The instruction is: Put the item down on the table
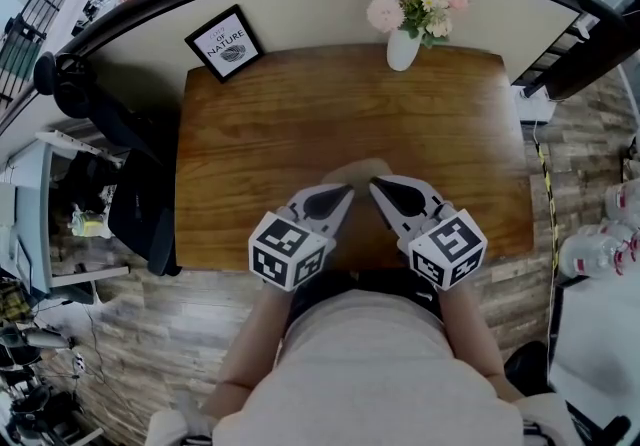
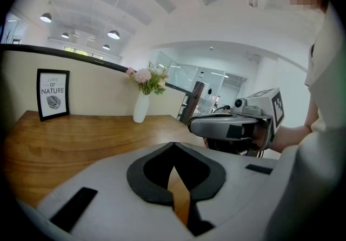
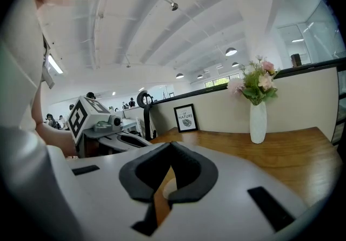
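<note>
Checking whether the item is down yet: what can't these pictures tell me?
Pale item, head view: partly covered by the left hand-held gripper and right hand-held gripper; kind unclear.
Right gripper view: only a sliver of it shows behind the jaws.
Whether it touches the table: cannot tell.

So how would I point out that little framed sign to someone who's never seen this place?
Find the wooden table against the cream curved wall. At its far left corner stands a small framed print. Unlike the white vase of pink flowers further right, it is flat, black-edged and reads NATURE.
</note>
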{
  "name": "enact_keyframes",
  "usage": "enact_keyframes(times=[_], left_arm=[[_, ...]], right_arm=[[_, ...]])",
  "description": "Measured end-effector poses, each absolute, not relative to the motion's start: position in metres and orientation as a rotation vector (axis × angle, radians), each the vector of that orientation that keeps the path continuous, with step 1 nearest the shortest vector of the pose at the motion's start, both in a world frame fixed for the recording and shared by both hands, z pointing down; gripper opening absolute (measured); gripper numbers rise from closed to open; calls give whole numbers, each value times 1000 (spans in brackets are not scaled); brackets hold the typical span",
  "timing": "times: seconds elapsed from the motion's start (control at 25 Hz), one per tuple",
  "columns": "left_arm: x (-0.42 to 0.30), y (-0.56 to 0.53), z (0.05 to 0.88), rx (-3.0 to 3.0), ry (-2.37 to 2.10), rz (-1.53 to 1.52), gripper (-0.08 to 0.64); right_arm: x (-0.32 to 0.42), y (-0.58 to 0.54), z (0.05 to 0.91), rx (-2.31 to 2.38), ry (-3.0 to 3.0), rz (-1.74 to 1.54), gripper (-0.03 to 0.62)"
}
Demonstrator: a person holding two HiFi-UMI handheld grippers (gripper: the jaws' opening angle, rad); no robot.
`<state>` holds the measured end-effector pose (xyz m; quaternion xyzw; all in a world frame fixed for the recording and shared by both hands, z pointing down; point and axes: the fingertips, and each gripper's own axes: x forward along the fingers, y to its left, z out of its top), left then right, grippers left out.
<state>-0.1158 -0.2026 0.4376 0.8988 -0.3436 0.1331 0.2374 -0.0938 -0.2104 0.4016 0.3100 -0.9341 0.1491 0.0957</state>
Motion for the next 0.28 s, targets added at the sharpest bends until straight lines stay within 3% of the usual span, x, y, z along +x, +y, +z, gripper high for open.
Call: enact_keyframes(times=[0.28], left_arm=[[-116,-205,437,2461,-953,360,12]], right_arm=[[-92,-213,402,926,-2765,436,9]])
